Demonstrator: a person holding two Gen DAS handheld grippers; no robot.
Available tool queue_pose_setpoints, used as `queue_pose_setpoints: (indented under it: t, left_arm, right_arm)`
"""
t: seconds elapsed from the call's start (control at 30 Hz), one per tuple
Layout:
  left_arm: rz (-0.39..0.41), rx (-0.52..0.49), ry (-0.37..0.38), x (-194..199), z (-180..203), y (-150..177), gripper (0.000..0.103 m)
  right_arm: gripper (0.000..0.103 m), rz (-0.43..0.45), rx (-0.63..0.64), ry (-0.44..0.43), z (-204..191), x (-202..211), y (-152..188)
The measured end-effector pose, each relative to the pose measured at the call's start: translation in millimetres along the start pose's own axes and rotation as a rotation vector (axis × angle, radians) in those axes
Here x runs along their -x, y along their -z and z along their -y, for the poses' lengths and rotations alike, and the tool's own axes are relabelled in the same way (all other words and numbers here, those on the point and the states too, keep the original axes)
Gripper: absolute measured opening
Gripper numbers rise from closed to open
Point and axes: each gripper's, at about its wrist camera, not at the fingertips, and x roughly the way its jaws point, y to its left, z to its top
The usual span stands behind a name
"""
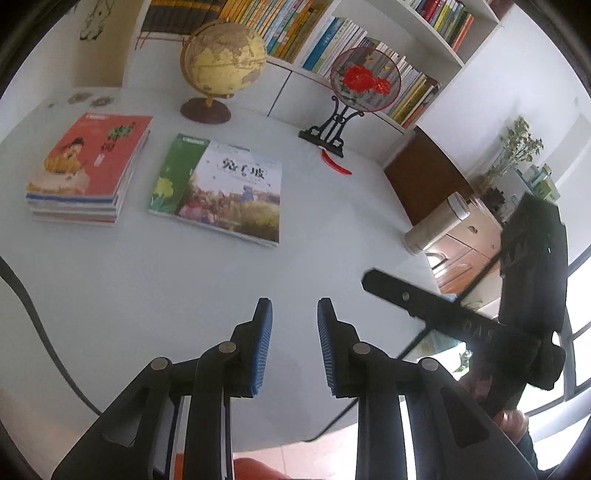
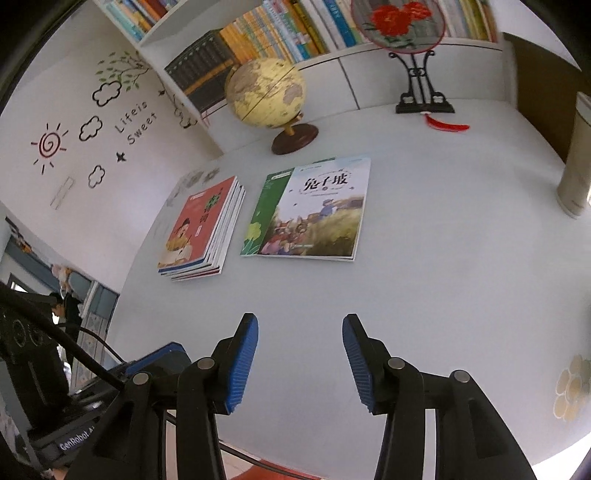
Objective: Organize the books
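Observation:
A stack of several thin books with a red cover on top (image 1: 86, 168) (image 2: 201, 229) lies on the white table (image 1: 184, 280) (image 2: 424, 277) at the left. A single green picture book (image 1: 221, 190) (image 2: 314, 212) lies flat just right of it, apart from the stack. My left gripper (image 1: 294, 343) is open and empty, above bare table in front of the green book. My right gripper (image 2: 300, 360) is open and empty, well short of both books. The right gripper's body (image 1: 461, 321) shows at the right of the left wrist view.
A globe (image 1: 221, 62) (image 2: 267, 94) and a round fan on a black stand (image 1: 364, 79) (image 2: 410, 29) stand at the back, before full bookshelves (image 1: 332, 40). A metal flask (image 1: 436, 225) (image 2: 576, 166) stands at the table's right edge. A cable (image 1: 33, 317) crosses the left.

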Motion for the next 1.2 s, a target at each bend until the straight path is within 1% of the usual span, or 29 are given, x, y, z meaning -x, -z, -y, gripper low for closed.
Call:
queue_pose_setpoints:
  t: [0.1, 0.3, 0.57, 0.7, 0.8, 0.97, 1.2]
  left_arm:
    - [0.014, 0.005, -0.006, -2, -3, -11, 0.022]
    - [0.048, -0.027, -0.054, -8, -10, -41, 0.022]
    - [0.041, -0.053, -0.081, -30, -37, -81, 0.022]
    - [0.015, -0.053, -0.087, -56, -59, -102, 0.022]
    - [-0.02, -0.053, -0.117, -85, -79, -114, 0.022]
    - [-0.091, 0.014, -0.108, -137, -117, -129, 0.022]
    - [-0.145, 0.013, -0.106, -180, -135, -137, 0.022]
  right_arm:
    - [0.046, 0.019, 0.006, 0.024, 3, 2, 1]
    - [0.046, 0.036, -0.009, 0.039, 9, -8, -12]
    - [0.046, -0.002, -0.035, 0.055, 5, -51, -44]
    - [0.046, -0.029, -0.049, 0.089, 2, -78, -60]
    - [0.046, -0.061, -0.069, 0.129, 6, -103, -73]
    - [0.046, -0.081, -0.11, 0.173, 20, -140, -92]
    - [0.046, -0.115, -0.138, 0.225, 34, -186, -111]
